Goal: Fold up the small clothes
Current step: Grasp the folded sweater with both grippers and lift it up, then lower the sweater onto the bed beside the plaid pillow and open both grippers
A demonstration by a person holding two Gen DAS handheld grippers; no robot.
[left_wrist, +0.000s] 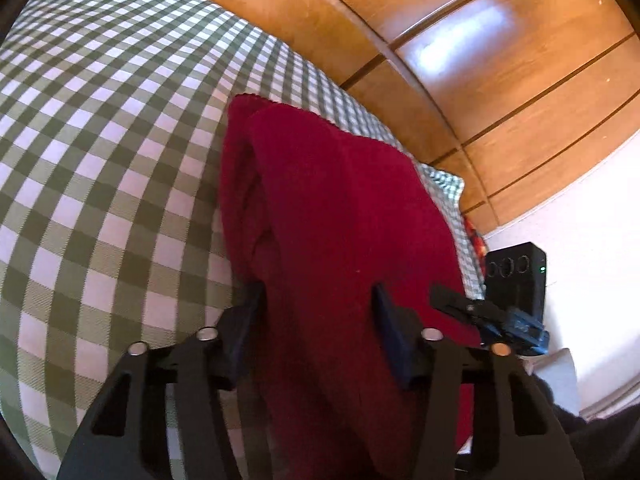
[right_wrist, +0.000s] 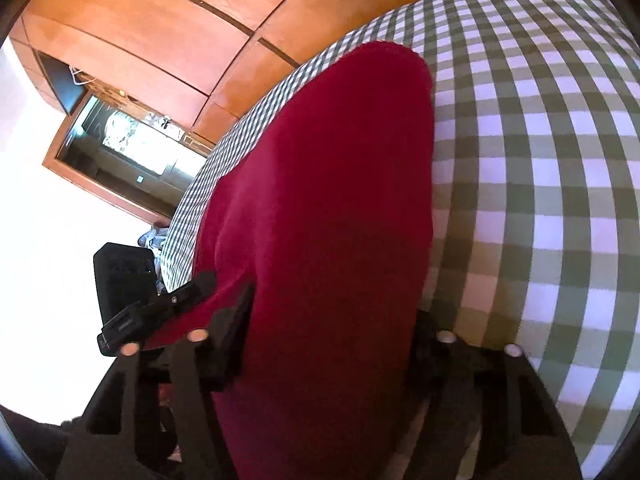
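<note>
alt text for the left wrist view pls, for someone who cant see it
A dark red, soft knit garment, folded lengthwise, lies on a green-and-white checked bedcover, its near end running between the black jaws of the left gripper. The other black gripper reaches in at the garment's right edge, with wooden wardrobe panels behind.

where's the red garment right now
The red garment lies on the green checked cover, in both wrist views running between each tool's fingers, beside the wooden panelling.
</note>
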